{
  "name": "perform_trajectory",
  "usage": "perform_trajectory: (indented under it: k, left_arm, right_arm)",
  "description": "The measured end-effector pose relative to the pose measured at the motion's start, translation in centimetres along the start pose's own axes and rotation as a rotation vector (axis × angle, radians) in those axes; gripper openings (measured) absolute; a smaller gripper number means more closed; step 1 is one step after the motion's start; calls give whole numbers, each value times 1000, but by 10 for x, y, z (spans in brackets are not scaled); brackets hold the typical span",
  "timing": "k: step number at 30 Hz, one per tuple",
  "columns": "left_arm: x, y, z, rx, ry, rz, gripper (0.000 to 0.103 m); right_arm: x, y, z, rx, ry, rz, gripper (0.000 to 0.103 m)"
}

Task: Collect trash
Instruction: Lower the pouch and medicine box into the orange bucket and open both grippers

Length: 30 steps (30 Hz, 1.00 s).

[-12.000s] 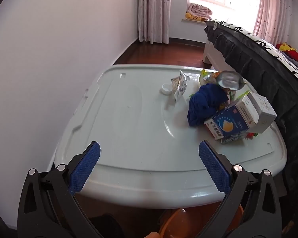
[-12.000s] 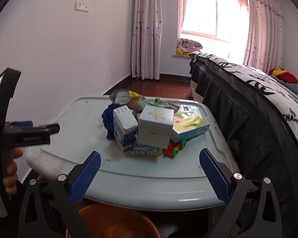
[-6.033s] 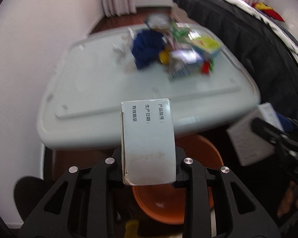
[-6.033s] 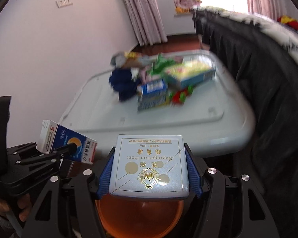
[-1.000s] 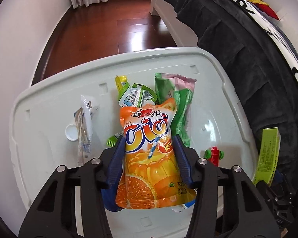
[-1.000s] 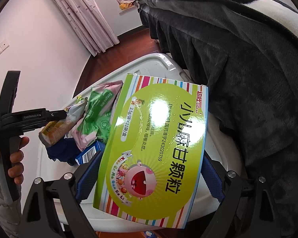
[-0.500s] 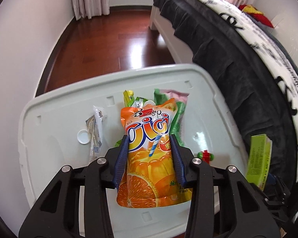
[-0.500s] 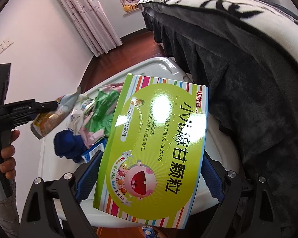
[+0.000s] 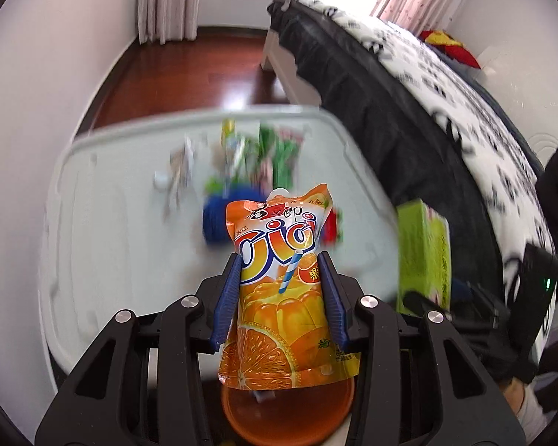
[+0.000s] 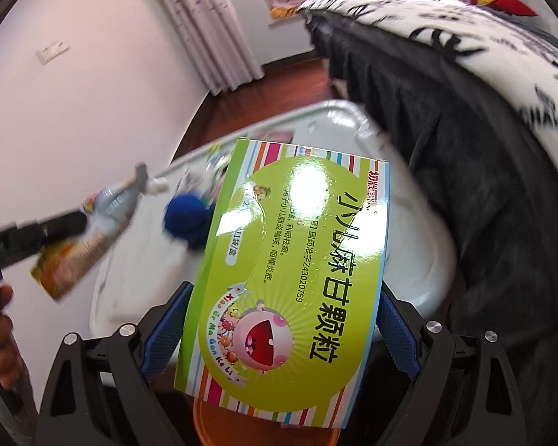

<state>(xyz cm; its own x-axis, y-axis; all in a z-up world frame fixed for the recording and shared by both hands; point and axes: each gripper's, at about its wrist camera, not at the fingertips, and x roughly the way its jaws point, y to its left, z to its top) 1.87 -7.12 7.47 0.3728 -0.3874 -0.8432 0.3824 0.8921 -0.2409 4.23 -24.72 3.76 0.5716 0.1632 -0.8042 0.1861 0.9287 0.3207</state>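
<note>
My left gripper (image 9: 281, 297) is shut on an orange juice pouch (image 9: 282, 297), held upright above an orange basin (image 9: 286, 414) that shows below it. My right gripper (image 10: 279, 334) is shut on a flat green medicine box (image 10: 290, 290), and an orange basin (image 10: 223, 431) shows under its lower edge. The green box (image 9: 424, 256) also shows at the right of the left wrist view. The pouch and left gripper show at the left of the right wrist view (image 10: 74, 245). More wrappers (image 9: 275, 148) and a blue cloth (image 9: 215, 223) lie blurred on the white table (image 9: 111, 241).
A bed with a dark blanket (image 9: 409, 111) runs along the table's right side. A white wall (image 9: 37, 93) is at the left, with wood floor (image 9: 204, 63) beyond the table. A small white cap (image 9: 161, 180) lies on the table. A red and green toy (image 9: 331, 228) sits behind the pouch.
Both grippers have pulled back from the table toward the near edge, still holding the pouch and the green box. The orange basin has come into view below both of them.
</note>
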Motion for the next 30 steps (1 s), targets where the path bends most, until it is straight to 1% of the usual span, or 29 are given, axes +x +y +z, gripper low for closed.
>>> perform_trajectory:
  k: [1,4,5,6,8,12,15,17,18,19,20,21,23,30]
  left_arm:
    - [3,0,-22,-7,26,2,41]
    - [17,0,-67,-22,100,-6,41]
    - [29,1,-89,-36,147,-3,41]
    - [37,3,-101,-51,176,-4,41]
    - [54,6,-125,-85,224,-8,41]
    - [79,8,-154,-121,278,-19,41]
    - [95,9,-170,-133,314,-26,41]
    - [101,10,-174,-140,332,-10,41]
    - [102,11,-176,-137,339,1,46]
    - [102,12,-178,-137,351,1,47]
    - [101,14,-179,-144,351,2,52]
    - [100,15,-180,-150,353,8,59]
    - [97,17,-183,-148,351,-1,67]
    - [81,20,-177,-148,293,21,68]
  right_arm:
    - [0,3,-14,-7,25,11,90]
    - [8,8,-48,-21,101,35,90]
    - [11,8,-58,-21,127,38,90]
    - [18,8,-75,-20,171,48,90]
    - [25,7,-92,-7,222,61,90]
    - [43,4,-122,-3,309,69,90]
    - [50,4,-134,-9,333,65,90]
    - [59,5,-139,-18,367,80,91]
    - [64,4,-142,3,384,86,91]
    - [65,1,-143,12,394,90,92]
    - [68,0,-144,24,411,82,92]
    - [69,-2,-144,31,412,74,92]
    - [67,-4,-150,35,405,83,95]
    - [49,3,-139,-12,345,76,95]
